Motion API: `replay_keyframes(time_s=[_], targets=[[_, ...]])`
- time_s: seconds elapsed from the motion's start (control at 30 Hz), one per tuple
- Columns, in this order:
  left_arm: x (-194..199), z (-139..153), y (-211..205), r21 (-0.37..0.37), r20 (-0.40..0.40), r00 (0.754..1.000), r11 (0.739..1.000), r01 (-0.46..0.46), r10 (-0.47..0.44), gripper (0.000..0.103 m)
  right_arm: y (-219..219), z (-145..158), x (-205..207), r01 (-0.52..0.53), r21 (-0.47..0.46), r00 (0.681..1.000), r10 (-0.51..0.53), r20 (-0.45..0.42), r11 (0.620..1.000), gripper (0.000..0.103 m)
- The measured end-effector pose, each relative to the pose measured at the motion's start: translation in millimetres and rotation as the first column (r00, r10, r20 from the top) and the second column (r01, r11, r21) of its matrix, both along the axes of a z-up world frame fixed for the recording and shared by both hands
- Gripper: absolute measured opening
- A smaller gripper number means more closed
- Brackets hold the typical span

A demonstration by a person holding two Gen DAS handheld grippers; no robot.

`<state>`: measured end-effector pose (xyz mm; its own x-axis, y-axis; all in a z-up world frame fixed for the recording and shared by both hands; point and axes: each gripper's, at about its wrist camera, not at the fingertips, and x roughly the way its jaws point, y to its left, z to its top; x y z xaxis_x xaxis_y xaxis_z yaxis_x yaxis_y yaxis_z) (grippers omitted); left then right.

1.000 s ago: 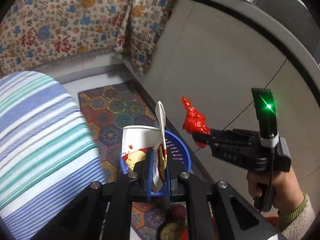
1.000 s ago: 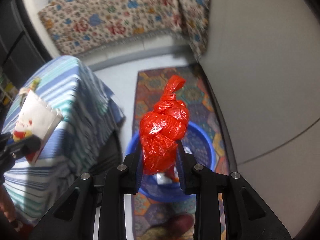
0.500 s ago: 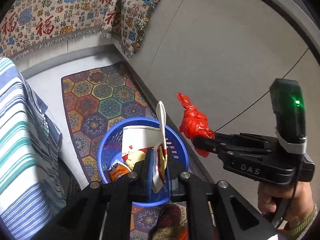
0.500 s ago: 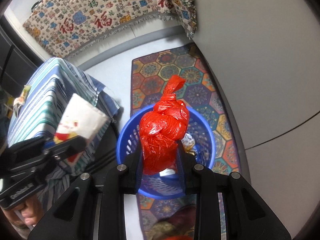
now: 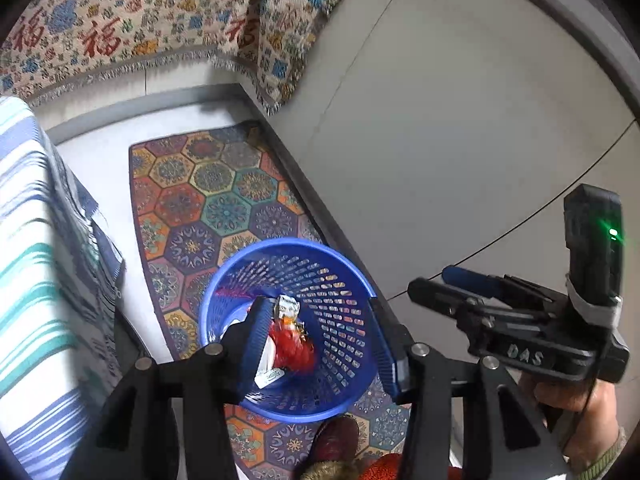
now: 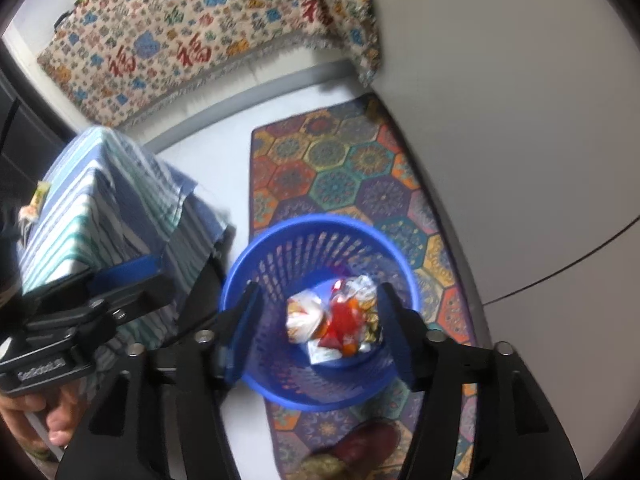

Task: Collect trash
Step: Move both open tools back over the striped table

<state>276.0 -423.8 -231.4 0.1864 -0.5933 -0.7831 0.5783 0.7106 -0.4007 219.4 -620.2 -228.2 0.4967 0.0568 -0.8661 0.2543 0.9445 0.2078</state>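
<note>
1 blue basket [image 5: 344, 280] on patterned rug [image 5: 208, 196]

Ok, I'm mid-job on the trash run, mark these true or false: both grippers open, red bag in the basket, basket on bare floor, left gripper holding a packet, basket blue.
1. Both the left gripper and the right gripper are open. True.
2. The red bag lies inside the basket. True.
3. The basket stands on bare floor. False: it stands on the patterned rug.
4. The left gripper holds a packet. False: nothing is between its fingers.
5. The basket is blue. True.
</note>
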Motion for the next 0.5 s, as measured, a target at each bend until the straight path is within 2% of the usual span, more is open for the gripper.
replay_keyframes(time_s=[0.17, 0.33, 0.4, 0.5], targets=[[-30.7, 55.4, 37.0, -0.059, 0.087, 0.996, 0.998, -0.032, 0.037, 0.049, 4.7, 31.3, -8.3, 0.063, -0.100, 0.994, -0.053, 0.101, 0.993, 0.077], [-78.7, 106.5, 99.3, -0.064, 0.204, 0.974, 0.994, -0.092, 0.103, 0.067, 29.9, 79.9, -16.3, 0.109, -0.191, 0.965, -0.058, 0.254, 0.976, 0.084], [-92.8, 115.3, 129.2, -0.047, 0.231, 0.965, 0.992, -0.121, 0.128, 0.070, 51.2, 99.9, -18.2, 0.107, -0.213, 0.950, -0.037, 0.309, 0.971, 0.086], [-101.7, 113.0, 176.3, 0.014, 0.261, 0.946, 0.979, -0.203, 0.192, 0.070, 95.0, 117.5, -13.5, 0.069, -0.231, 0.934, 0.019, 0.356, 0.970, 0.090]])
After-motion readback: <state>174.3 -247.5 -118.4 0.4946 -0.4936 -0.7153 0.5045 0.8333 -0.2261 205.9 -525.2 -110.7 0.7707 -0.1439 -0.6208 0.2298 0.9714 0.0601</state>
